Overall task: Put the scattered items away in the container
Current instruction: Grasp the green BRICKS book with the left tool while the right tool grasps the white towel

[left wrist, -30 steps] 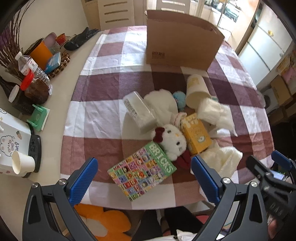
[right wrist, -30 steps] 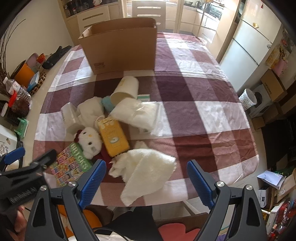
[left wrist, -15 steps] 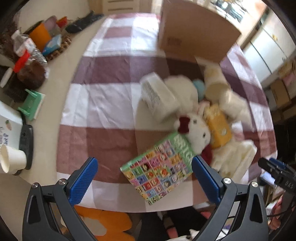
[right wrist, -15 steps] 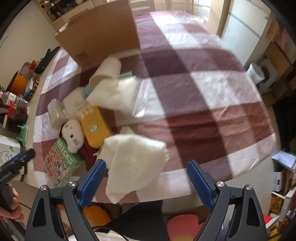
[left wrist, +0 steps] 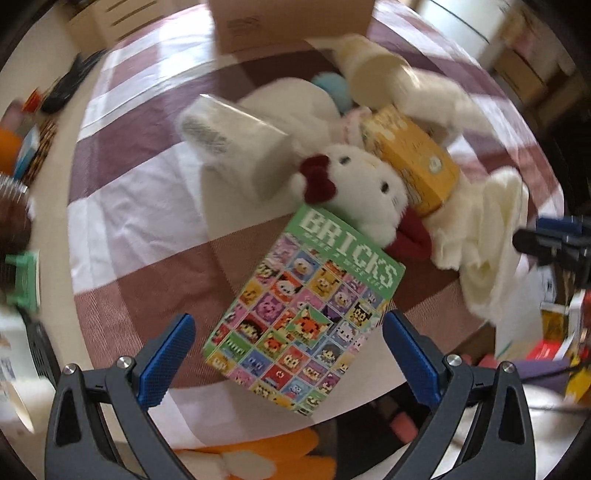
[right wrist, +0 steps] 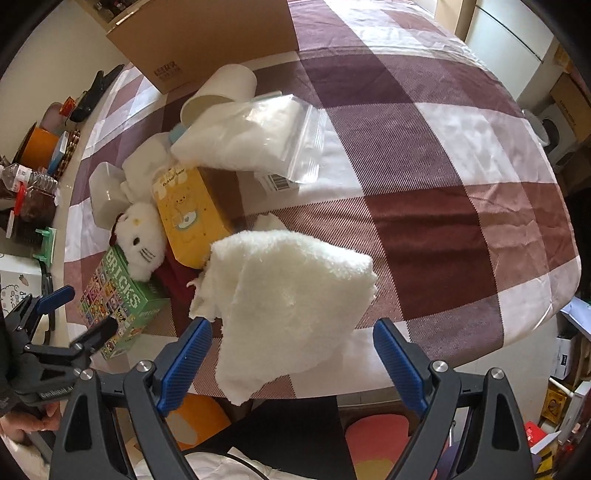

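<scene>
Both our grippers are wide open, each lined up over one thing to grab.

Our left gripper (left wrist: 286, 360) frames the BRICKS box (left wrist: 304, 314); our right gripper (right wrist: 291, 358) frames the white towel (right wrist: 291, 295). Only the right view shows the clear bag (right wrist: 258, 136) and, sharply, the far cardboard box (right wrist: 207, 37) where things go.

Left gripper (left wrist: 284, 349) wide open over bricks box (left wrist: 304, 314).
Plush cat (left wrist: 364, 195) touches box top; cardboard box (left wrist: 291, 26) far back.
</scene>
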`<state>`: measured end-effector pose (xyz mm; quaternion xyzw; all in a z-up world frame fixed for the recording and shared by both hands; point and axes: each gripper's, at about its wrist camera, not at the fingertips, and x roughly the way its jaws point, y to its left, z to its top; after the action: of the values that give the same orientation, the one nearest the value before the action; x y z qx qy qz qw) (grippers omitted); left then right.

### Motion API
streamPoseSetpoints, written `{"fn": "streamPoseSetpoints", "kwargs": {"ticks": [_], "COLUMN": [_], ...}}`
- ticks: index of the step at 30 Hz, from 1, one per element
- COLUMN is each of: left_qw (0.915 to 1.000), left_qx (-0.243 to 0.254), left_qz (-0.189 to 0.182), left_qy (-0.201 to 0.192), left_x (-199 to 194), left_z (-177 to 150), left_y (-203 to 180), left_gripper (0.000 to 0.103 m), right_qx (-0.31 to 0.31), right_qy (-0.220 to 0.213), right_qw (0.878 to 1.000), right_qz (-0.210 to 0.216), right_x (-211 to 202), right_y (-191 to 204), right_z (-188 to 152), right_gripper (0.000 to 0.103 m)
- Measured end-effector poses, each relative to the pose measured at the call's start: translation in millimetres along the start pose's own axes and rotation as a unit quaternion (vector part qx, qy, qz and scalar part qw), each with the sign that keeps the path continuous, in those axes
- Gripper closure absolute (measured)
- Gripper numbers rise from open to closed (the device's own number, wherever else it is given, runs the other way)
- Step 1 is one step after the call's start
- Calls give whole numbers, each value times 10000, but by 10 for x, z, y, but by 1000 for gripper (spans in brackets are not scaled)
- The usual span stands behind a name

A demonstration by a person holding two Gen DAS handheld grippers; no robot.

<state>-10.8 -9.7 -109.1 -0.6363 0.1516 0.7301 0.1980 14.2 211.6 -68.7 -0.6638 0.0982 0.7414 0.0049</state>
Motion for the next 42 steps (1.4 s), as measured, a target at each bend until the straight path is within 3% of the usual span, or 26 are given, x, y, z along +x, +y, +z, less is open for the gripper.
{"fn": "streamPoseSetpoints", "kwargs": {"ticks": [5,13,20,26,32,34,42], "left_qw": [9989,9994,9997,9995,9979,9972,9934], "left_qx": [420,265,102,-134,-404,-475,-770], "left_qz": [135,32,-61,-264,-475,-507,-573], "left_qy": [187,239,193,66,-185,-258,-621], "left_x": [154,292,261,161,-117,-241,-595], "left_z": [7,35,-41,-154,-242,19,59], "left_y": [-167,-190,-225,-259,-146,-69,16], "left_gripper": [1,1,4,7,9,9,11], "right_qx": [24,109,254,336,409,408,357], "right_qy": [140,243,331,207,23,-114,-654], "right_qw": [9999,9996,9991,9992,9991,9990,9966], "right_qz": [11,-30,-72,16,136,168,339], "right_x": [101,255,384,349,208,91,-441], "right_y": [25,47,36,24,10,21,59], "right_z": [30,96,161,181,185,174,170], "right_gripper": [11,12,50,70,78,78,78]}}
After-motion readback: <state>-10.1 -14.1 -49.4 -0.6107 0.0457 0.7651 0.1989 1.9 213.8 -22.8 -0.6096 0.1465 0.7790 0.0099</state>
